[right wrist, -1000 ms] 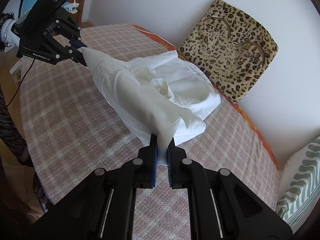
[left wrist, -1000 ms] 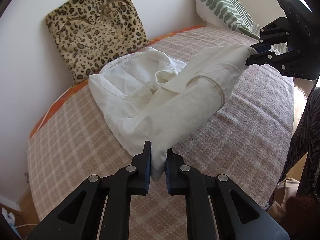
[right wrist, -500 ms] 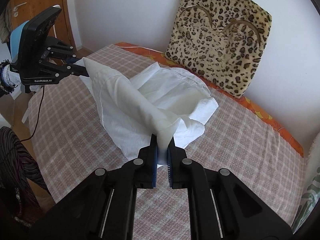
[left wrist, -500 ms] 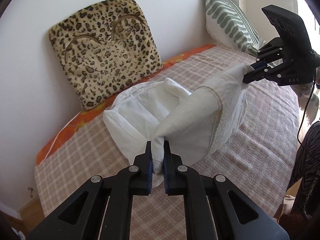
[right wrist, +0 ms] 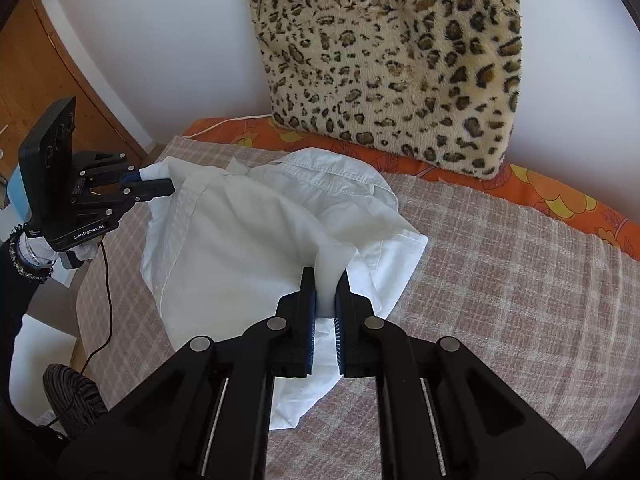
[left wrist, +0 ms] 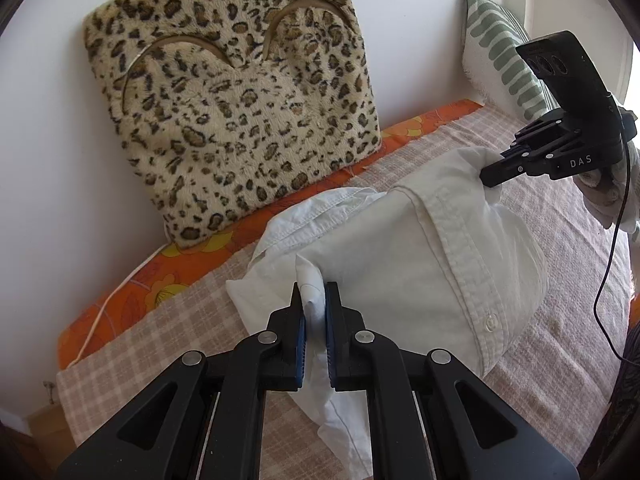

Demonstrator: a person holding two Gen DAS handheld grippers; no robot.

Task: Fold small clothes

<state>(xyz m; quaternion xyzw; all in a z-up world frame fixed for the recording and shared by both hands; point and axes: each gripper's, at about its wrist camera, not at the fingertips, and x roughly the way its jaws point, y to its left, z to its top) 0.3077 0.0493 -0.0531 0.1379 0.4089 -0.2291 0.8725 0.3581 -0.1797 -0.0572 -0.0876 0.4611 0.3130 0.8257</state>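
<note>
Both claws are clenched on cloth: the left gripper [left wrist: 315, 300] pinches one corner of the white shirt [left wrist: 404, 256], and the right gripper [right wrist: 326, 280] pinches another, each with a small tuft of fabric standing up between its jaws. From the left wrist view the right gripper [left wrist: 494, 178] shows at the far end of the raised fold; from the right wrist view the left gripper [right wrist: 158, 186] shows likewise.

Between the two grips the shirt is lifted into a loose hump, button placket and one button uppermost, while the rest lies on the checked bedspread [right wrist: 500, 280] near its back edge, just in front of the leopard cushion [left wrist: 236, 92] leaning on the wall. A striped pillow [left wrist: 500, 52] sits toward the far right corner of the bed.

This is light, limp cotton; it will sag and crease wherever it is unsupported, so hemmed edges and corners are the sound places to hold, well apart. Which hem each claw has is probably the bottom edge, though the bunching hides it.
</note>
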